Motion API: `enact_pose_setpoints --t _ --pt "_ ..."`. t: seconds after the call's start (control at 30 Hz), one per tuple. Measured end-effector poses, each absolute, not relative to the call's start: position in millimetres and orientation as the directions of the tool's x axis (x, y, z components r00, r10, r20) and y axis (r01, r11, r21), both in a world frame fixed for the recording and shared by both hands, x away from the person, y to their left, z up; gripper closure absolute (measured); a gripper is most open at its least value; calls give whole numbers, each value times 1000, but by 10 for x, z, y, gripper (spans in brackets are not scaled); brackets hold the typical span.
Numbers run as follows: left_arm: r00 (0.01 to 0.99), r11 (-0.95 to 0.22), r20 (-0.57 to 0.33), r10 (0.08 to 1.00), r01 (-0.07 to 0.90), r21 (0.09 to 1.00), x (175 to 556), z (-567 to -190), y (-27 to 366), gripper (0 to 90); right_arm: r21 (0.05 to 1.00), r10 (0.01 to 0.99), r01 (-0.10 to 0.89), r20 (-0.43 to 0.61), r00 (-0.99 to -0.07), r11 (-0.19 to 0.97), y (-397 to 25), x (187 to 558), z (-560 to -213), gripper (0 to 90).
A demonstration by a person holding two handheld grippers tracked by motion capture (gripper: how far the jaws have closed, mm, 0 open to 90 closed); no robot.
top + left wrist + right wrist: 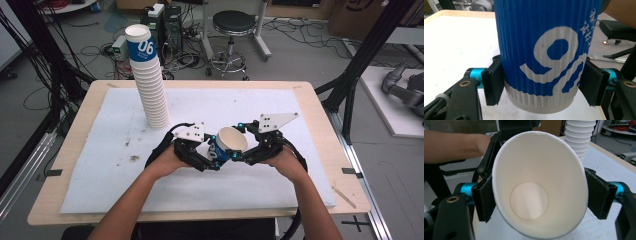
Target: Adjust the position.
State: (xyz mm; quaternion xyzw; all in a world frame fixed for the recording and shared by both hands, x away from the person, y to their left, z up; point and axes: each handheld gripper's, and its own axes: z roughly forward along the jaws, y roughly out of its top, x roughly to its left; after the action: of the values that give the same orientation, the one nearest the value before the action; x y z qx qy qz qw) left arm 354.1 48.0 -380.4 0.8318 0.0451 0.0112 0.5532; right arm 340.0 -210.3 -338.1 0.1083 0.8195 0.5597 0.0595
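Left gripper (pixel 216 159): it is near the front edge of the table, a bit left of the middle. Its two black jaws press on both sides of the cup, down low on the blue part.
Right gripper (pixel 239 154): it is just beside the left one, on the right. Its jaws squeeze the cup near the open top.
Cup (pixel 226 144): it is blue and white, held up over the white mat (pixel 100 170), tipped so the mouth faces the right gripper. Its inside is white and bare.
Stack of cups (pixel 150 85): it stands tall near the back left of the mat, well apart from the held cup.
Table (pixel 75 107): light wood shows around the mat.
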Motion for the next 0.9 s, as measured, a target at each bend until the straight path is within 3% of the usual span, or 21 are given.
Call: enact_pose_setpoints --t 0.27,0.53,0.57,0.7,0.8,0.9 --pt "991 -227 -75 111 99 969 3555 -3804 536 305 969 296 181 125 -947 167 -2046 3405 -3418 158" --pt "990 -177 -67 124 89 980 3542 -3787 516 303 966 274 216 172 -946 140 -1975 3413 -3480 164" --pt "990 -188 -64 124 87 978 3538 -3792 504 302 969 271 208 165 -948 135 -1966 3413 -3481 218" --pt "986 -221 -70 154 104 970 3538 -3823 464 284 968 288 157 97 -953 195 -1964 3395 -3467 237" --pt "973 -257 -87 214 142 956 3558 -3858 497 185 959 338 113 20 -941 259 -1975 3383 -3454 239" --pt "958 -248 -88 273 159 956 3558 -3885 624 185 955 373 113 4 -928 273 -2031 3404 -3448 239"
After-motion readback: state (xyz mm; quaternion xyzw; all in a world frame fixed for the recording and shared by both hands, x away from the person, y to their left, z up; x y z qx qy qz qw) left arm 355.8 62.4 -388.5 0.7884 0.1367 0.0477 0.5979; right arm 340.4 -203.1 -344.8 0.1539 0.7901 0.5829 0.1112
